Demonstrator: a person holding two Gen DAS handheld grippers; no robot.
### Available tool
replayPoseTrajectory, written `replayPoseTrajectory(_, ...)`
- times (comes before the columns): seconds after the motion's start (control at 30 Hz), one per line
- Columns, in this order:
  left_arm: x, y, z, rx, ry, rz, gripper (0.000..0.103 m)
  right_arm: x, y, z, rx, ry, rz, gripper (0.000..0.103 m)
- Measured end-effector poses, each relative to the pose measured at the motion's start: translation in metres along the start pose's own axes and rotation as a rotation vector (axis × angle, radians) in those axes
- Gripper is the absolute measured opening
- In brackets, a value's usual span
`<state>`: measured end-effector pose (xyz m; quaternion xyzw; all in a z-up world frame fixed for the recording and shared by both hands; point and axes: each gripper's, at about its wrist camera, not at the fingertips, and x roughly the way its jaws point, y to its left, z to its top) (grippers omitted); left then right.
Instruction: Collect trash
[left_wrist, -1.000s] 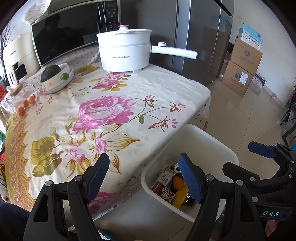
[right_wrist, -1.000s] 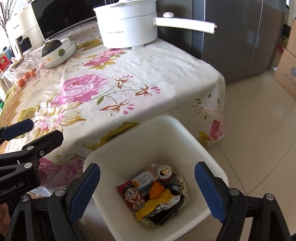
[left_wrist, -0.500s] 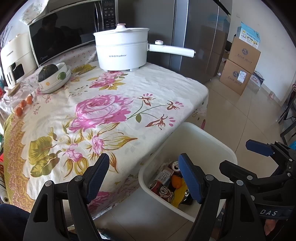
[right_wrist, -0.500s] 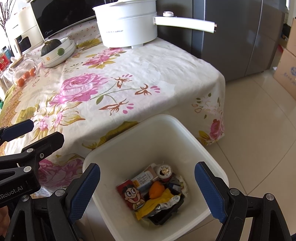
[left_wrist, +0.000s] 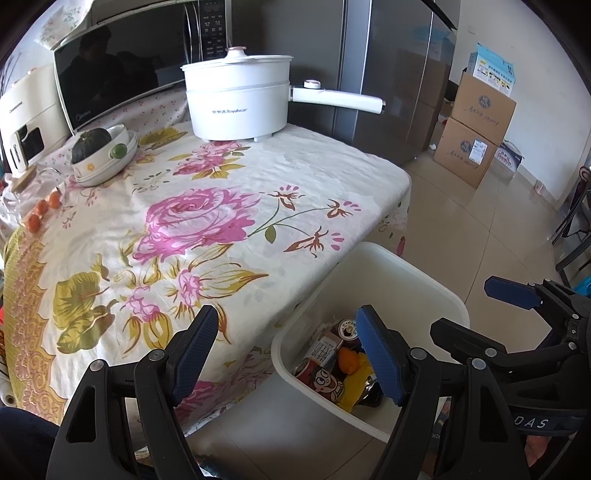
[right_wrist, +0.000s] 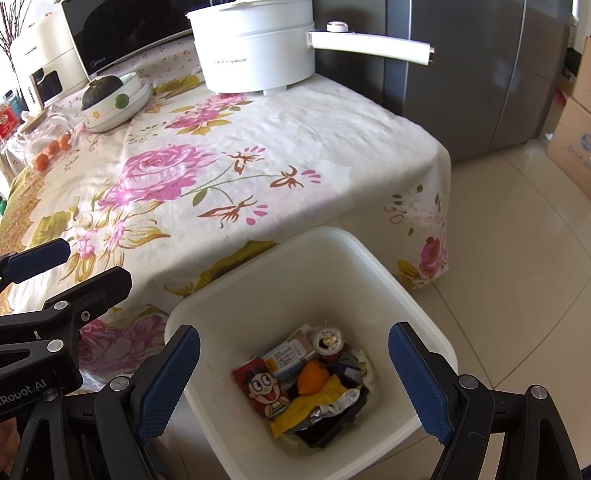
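Left gripper (left_wrist: 284, 350): jaws are spread wide with nothing between the pads; it is held over the table edge, beside the bin.
Right gripper (right_wrist: 295, 380): jaws are likewise released and empty; it is poised above the open bin (right_wrist: 373, 254).
Trash (right_wrist: 306, 384): a red cartoon carton, a can, an orange piece, yellow wrapper and foil are seen lying at the bottom of the bin, which stands on the floor against the hanging tablecloth (right_wrist: 258, 147).
Table: no loose trash is seen on the cloth; only a pot (left_wrist: 240, 99), a bowl with a squash (left_wrist: 101, 157) and a jar of small oranges (left_wrist: 40, 206) are left at the far side.
Stage: collection is judged to be finished or nearly so.
Doing it well: the cloth should be scanned once more before stopping; the jaws are best kept apart and clear of the bin rim.
Risk: the cloth could be snagged by the left pads if that gripper is lowered.
Care: the far items are judged to be keepers and should not be taken for trash.
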<state>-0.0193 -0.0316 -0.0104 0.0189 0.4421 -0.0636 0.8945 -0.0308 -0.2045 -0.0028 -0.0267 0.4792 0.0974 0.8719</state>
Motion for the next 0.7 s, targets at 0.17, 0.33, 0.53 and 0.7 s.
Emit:
replayPoseTrajectory(0.17, -0.0003, -0.0009, 0.0003, 0.007, 0.001, -0.003, 0.079, 0.0001, 0.0001, 0.0000, -0.001, 0.000, 0.000, 0.087)
replayPoseTrajectory(0.33, 0.0000, -0.0014, 0.0003, 0.007, 0.005, -0.006, 0.079, 0.0002, 0.0005, -0.0004, 0.000, 0.000, -0.001, 0.087)
replayPoseTrajectory(0.53, 0.0008, -0.0008, 0.0003, 0.007, 0.010, -0.010, 0.079, 0.0002, 0.0003, 0.0002, -0.001, 0.001, 0.000, 0.087)
replayPoseTrajectory(0.7, 0.0012, -0.0007, 0.0001, 0.006, 0.011, -0.011, 0.079, 0.0002, 0.0003, 0.0004, -0.001, 0.001, 0.000, 0.087)
